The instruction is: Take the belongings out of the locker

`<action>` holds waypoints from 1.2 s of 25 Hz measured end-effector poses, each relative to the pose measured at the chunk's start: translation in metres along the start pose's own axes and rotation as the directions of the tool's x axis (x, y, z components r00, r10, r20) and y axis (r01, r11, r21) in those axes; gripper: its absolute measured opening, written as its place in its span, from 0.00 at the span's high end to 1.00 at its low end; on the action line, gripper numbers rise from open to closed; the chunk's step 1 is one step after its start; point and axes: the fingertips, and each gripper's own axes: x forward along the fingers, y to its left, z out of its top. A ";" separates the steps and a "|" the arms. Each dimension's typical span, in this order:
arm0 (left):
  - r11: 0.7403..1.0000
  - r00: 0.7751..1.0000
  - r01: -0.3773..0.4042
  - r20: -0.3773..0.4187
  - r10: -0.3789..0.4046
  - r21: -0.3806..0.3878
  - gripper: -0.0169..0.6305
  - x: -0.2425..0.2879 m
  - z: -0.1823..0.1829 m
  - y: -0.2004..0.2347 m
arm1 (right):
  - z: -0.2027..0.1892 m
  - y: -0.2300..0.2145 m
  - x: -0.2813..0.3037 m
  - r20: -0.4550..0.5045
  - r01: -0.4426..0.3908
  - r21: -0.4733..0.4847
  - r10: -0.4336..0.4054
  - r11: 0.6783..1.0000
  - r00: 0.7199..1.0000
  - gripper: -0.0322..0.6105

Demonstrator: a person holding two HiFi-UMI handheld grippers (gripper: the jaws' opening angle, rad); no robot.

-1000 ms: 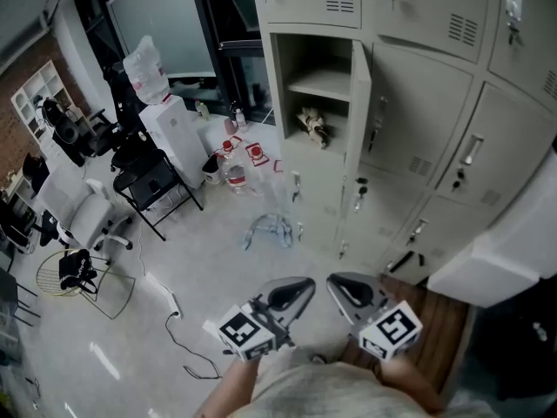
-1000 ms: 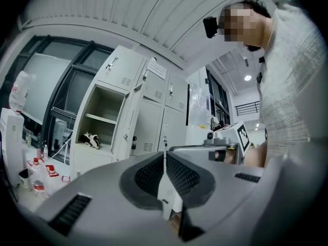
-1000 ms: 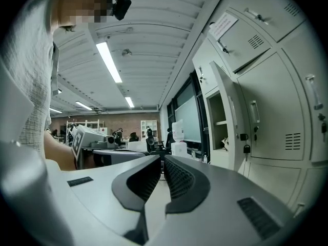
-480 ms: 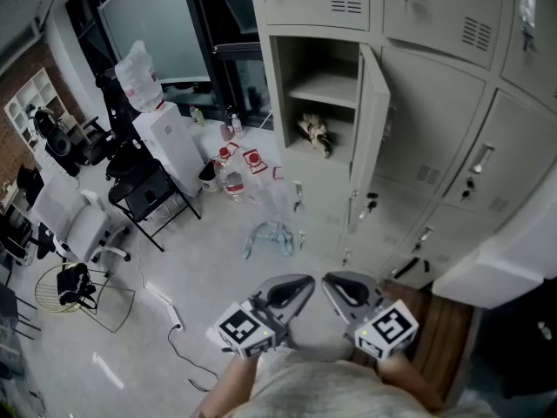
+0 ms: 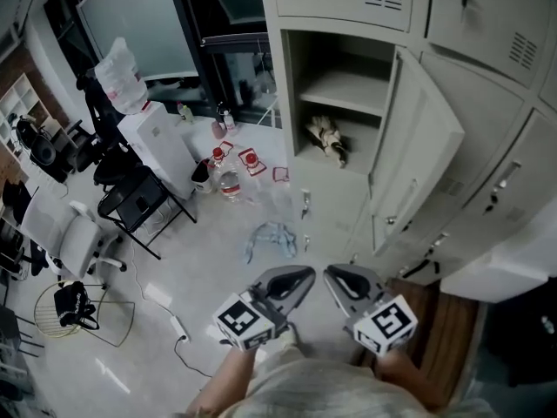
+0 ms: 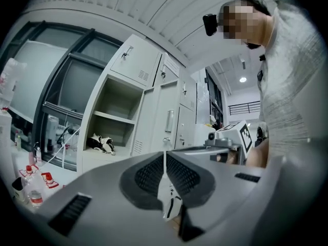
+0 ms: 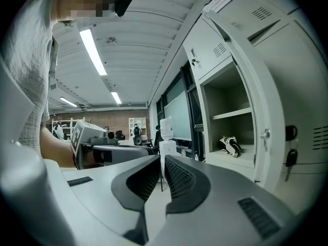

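The locker (image 5: 348, 77) stands open, its door (image 5: 422, 159) swung out to the right. A crumpled black-and-white bundle (image 5: 328, 137) lies on the lower shelf; it also shows in the left gripper view as the bundle (image 6: 100, 143) and in the right gripper view as the bundle (image 7: 229, 145). The upper shelf looks bare. My left gripper (image 5: 298, 277) and right gripper (image 5: 336, 276) are held side by side close to my body, well short of the locker. Left gripper (image 6: 165, 155) and right gripper (image 7: 162, 160) are both shut with nothing between the jaws.
A water dispenser (image 5: 155, 138) with a bottle (image 5: 118, 64) on top stands at the left, with bottles (image 5: 228, 179) and a blue cloth (image 5: 275, 234) on the floor. A black chair (image 5: 139, 197), a white office chair (image 5: 74, 233) and a floor cable (image 5: 178, 325) lie left. Closed lockers (image 5: 505, 181) fill the right.
The head view has shifted nearer the locker and the door now shows more of its inner face. Both grippers stay shut and in the same place by my body.
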 end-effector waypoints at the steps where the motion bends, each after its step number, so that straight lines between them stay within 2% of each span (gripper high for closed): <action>1: 1.000 1.000 0.008 -0.002 -0.008 0.001 0.97 -0.001 0.001 0.010 | 0.001 -0.003 0.009 -0.004 0.011 0.004 -0.011 1.000 1.000 0.95; 14: 0.997 0.997 0.072 0.007 -0.072 0.005 0.97 -0.006 0.012 0.121 | 0.019 -0.046 0.114 -0.043 0.153 -0.001 -0.153 0.988 0.987 0.94; 22: 0.995 0.995 0.097 0.008 -0.097 -0.014 0.97 0.013 0.009 0.156 | 0.019 -0.075 0.147 -0.053 0.223 -0.018 -0.224 0.975 0.973 0.94; 30: 0.996 0.996 0.086 -0.020 -0.087 -0.019 0.97 0.048 0.001 0.190 | 0.005 -0.130 0.165 -0.077 0.313 -0.007 -0.313 0.950 0.947 0.94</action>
